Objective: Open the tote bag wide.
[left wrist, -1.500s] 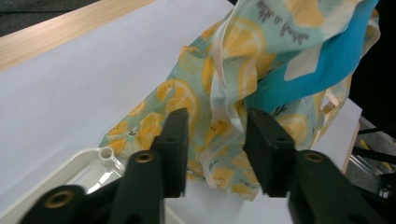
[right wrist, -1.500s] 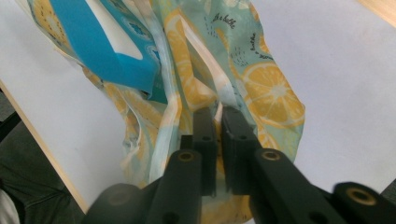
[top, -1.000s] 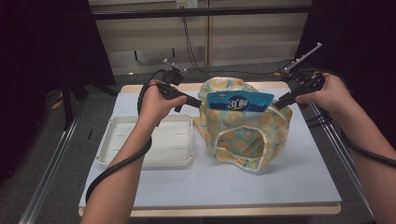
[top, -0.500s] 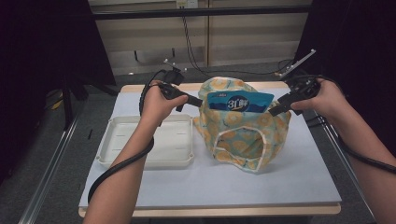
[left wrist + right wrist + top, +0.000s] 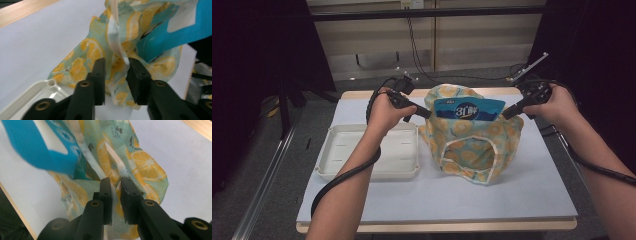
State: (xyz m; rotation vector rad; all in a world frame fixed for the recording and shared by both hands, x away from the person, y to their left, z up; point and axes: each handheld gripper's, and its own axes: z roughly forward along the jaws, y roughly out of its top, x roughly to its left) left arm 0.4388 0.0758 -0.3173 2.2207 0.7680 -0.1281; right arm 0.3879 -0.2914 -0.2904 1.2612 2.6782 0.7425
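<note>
A lemon-print cloth bag stands on the table with a blue packet sticking out of its mouth. My left gripper is at the bag's upper left edge and my right gripper at its upper right edge. In the left gripper view the jaws have just been closing and pinch bunched bag cloth beside the packet. In the right gripper view the jaws have just been closing too, and stand narrow on the bag's rim, with the packet to the left.
A shallow white tray lies left of the bag, and its corner sits under my left jaws. The white table top runs out to a wooden edge. Cables trail off the back, and a dark frame stands on either side.
Both grippers stay at the bag's top corners. The right hand has shifted only a touch, and the bag and packet hold their place.
</note>
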